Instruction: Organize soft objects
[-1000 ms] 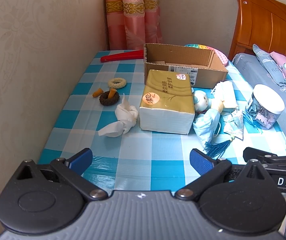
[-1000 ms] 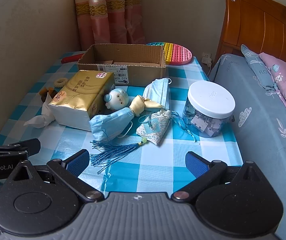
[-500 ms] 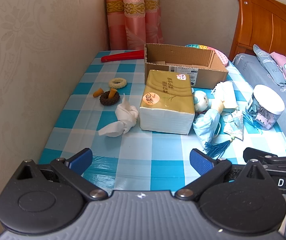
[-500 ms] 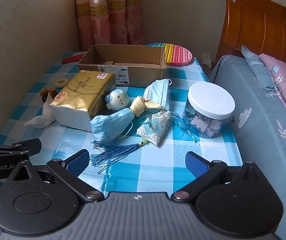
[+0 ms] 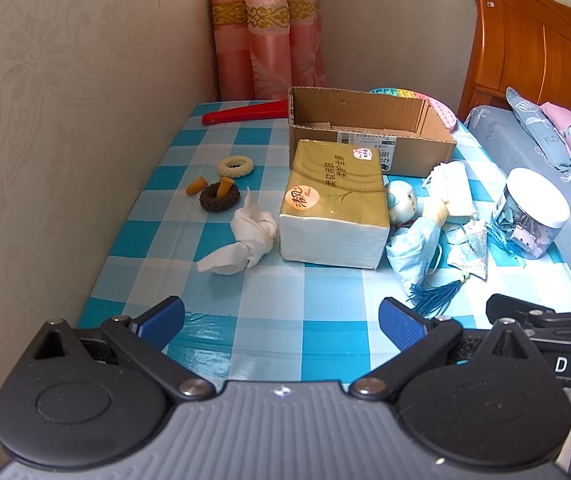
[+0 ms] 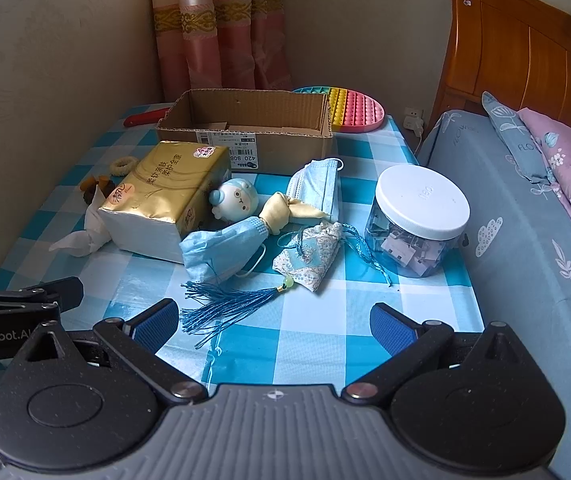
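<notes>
Left hand-held gripper (image 5: pixel 281 318): wide open, empty; tissue pack (image 5: pixel 335 196) ahead.
Right hand-held gripper (image 6: pixel 273 320): wide open, empty; tassel (image 6: pixel 225 306) just ahead.

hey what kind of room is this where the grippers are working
Most likely a bedroom. A wooden headboard rises over a bed with a floral pillow, right beside the checked table, and a pink curtain hangs in the corner.

both wrist views look forward from the near edge of the counter (image 5: pixel 253 312), left beside right, sharing the tissue pack (image 5: pixel 335 200) mid-distance.
</notes>
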`<state>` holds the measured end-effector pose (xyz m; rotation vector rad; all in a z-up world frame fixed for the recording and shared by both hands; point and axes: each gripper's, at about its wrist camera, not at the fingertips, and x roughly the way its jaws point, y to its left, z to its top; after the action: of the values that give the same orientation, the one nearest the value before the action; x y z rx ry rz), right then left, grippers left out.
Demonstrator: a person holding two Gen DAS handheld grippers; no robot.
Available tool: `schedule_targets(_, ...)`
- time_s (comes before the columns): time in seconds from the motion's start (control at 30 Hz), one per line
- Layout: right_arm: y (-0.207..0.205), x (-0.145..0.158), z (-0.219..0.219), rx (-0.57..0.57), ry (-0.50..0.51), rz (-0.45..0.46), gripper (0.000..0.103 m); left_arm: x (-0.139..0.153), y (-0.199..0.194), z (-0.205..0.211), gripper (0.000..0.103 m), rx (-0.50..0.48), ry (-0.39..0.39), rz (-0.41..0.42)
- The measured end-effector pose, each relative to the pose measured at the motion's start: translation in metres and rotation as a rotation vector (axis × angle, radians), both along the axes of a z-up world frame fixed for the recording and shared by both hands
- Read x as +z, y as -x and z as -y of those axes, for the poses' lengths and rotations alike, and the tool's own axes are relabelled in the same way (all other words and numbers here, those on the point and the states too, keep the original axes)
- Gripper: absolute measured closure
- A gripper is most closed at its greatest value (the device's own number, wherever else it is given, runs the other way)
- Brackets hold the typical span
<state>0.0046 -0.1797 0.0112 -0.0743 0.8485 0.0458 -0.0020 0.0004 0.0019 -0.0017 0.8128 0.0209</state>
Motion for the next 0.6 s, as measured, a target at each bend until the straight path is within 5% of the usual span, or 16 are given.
schedule_targets(0.6, -0.0028, 0.0024, 0.0006, 0.020, 0.013, 0.016, 0.000, 0.0008, -0.0041, 0.0028, 0.001, -0.008, -0.004, 0.003)
